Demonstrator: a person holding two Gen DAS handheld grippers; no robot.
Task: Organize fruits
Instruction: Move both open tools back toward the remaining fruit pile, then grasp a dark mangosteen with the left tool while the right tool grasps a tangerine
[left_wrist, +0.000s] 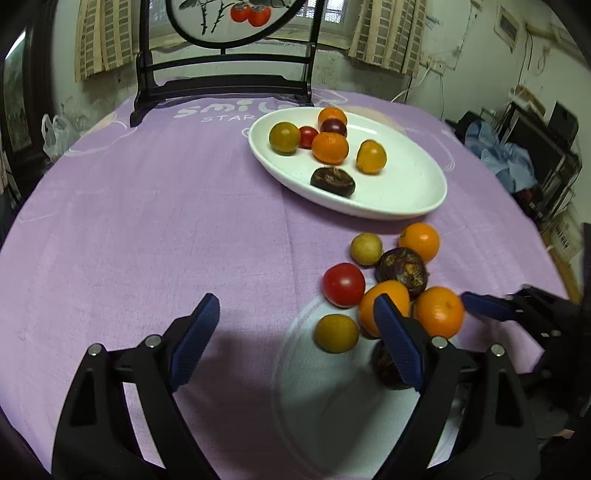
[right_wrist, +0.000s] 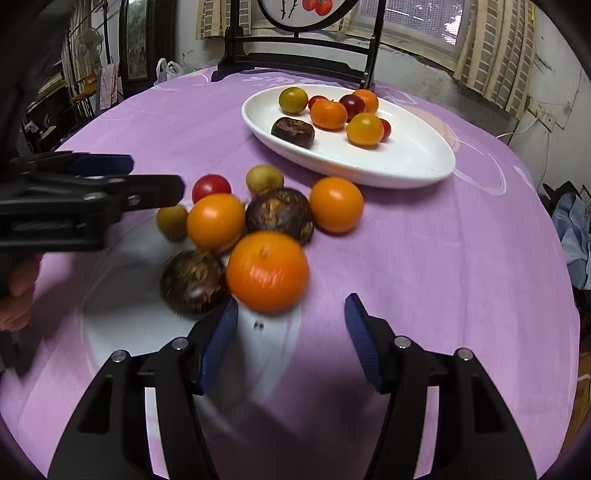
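Observation:
A white oval plate (left_wrist: 406, 192) (right_wrist: 417, 158) holds several small fruits: oranges, a red tomato, a dark plum, a greenish citrus and a dark brown fruit. On the purple cloth in front of it lies a loose cluster: oranges (left_wrist: 439, 312) (right_wrist: 267, 271), a red tomato (left_wrist: 343, 284) (right_wrist: 211, 186), dark brown fruits (left_wrist: 402, 271) (right_wrist: 194, 282) and yellow-green fruits (left_wrist: 336, 332) (right_wrist: 171, 221). My left gripper (left_wrist: 295, 339) is open and empty, just left of the cluster. My right gripper (right_wrist: 290, 332) is open and empty, just short of the nearest orange.
A dark wooden stand (left_wrist: 221, 88) (right_wrist: 295, 62) with a round painted screen stands at the table's far edge. The purple cloth (left_wrist: 147, 221) covers the round table. Clutter and a plastic bag (left_wrist: 55, 133) sit beyond the edges.

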